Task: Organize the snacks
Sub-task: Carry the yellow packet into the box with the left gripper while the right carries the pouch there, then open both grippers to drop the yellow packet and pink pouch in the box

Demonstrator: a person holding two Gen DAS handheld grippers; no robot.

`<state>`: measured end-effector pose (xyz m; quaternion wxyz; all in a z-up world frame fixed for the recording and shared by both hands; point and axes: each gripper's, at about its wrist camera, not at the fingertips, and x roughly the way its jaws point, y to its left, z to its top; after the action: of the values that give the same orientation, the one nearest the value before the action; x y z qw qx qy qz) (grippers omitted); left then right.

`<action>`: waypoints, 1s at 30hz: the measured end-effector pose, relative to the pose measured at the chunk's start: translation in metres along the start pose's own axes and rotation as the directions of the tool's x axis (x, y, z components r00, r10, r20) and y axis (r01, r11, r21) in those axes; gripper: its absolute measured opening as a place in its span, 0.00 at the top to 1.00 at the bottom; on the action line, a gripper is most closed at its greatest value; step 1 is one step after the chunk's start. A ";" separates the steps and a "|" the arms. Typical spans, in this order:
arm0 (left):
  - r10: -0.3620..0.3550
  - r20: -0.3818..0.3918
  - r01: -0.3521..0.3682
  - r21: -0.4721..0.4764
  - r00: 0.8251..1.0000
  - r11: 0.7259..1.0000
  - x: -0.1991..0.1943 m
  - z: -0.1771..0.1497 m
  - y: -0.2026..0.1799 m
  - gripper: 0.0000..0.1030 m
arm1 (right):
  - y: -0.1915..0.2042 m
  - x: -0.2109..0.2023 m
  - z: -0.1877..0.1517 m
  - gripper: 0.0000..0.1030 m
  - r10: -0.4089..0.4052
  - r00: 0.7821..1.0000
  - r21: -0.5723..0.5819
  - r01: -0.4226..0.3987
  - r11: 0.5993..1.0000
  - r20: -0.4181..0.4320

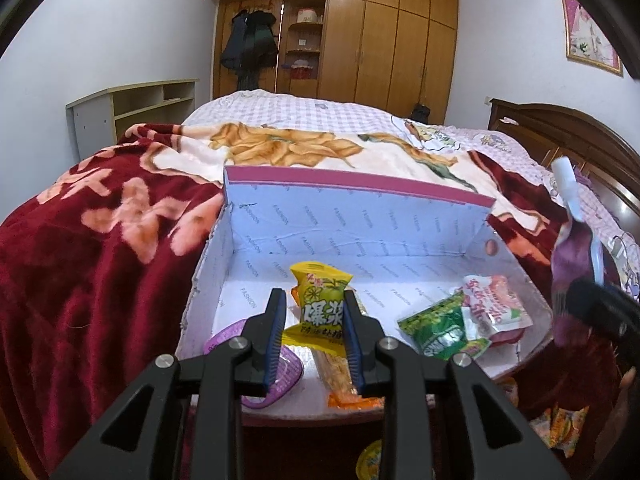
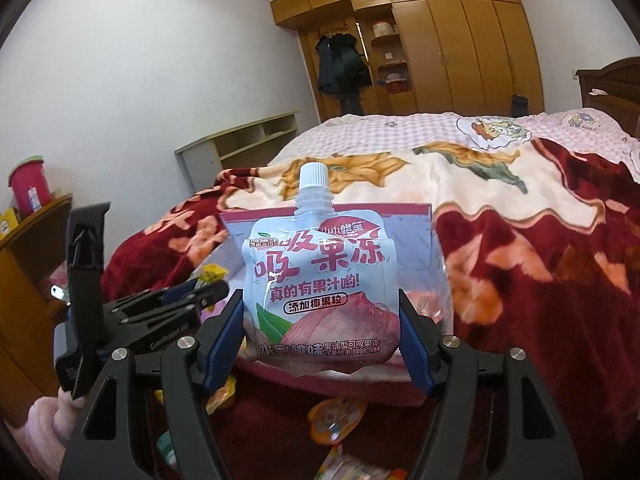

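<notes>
- Left gripper (image 1: 316, 312): fingers clamped on a yellow snack packet (image 1: 322, 304), held over the open box (image 1: 360, 216) on the bed (image 1: 100, 248).
- Right gripper (image 2: 322, 328): fingers spread wide, apparently gripping a jelly pouch (image 2: 320, 276) upright, just before the box.

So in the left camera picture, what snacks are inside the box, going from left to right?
Purple jelly cup → yellow packet held in the left gripper → green packet → pink packet.

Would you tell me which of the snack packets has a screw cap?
The jelly pouch in the right gripper; its white spout cap sets it apart from the flat sealed packets in the box.
</notes>
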<state>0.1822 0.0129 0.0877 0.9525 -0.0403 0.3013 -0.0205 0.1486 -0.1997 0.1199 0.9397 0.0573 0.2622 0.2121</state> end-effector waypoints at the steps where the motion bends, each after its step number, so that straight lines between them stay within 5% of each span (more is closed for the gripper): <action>1: 0.002 -0.003 -0.002 0.001 1.000 1.000 0.002 0.000 0.000 0.72 | -0.001 0.003 0.002 0.32 -0.004 1.000 -0.001 0.004 1.000 -0.003; 21: 0.020 -0.065 -0.021 -0.015 0.998 1.000 0.027 -0.007 0.005 0.72 | -0.026 0.076 0.009 0.31 -0.085 0.982 -0.019 0.083 0.996 -0.171; 30: 0.028 -0.041 -0.027 0.032 0.999 0.999 0.023 -0.005 -0.002 0.54 | -0.026 0.076 0.011 0.28 -0.105 0.986 -0.028 0.102 0.994 -0.132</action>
<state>0.1982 0.0096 0.0703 0.9467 -0.0206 0.3211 -0.0131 0.2220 -0.1904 0.0881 0.9303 0.0194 0.3249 0.1692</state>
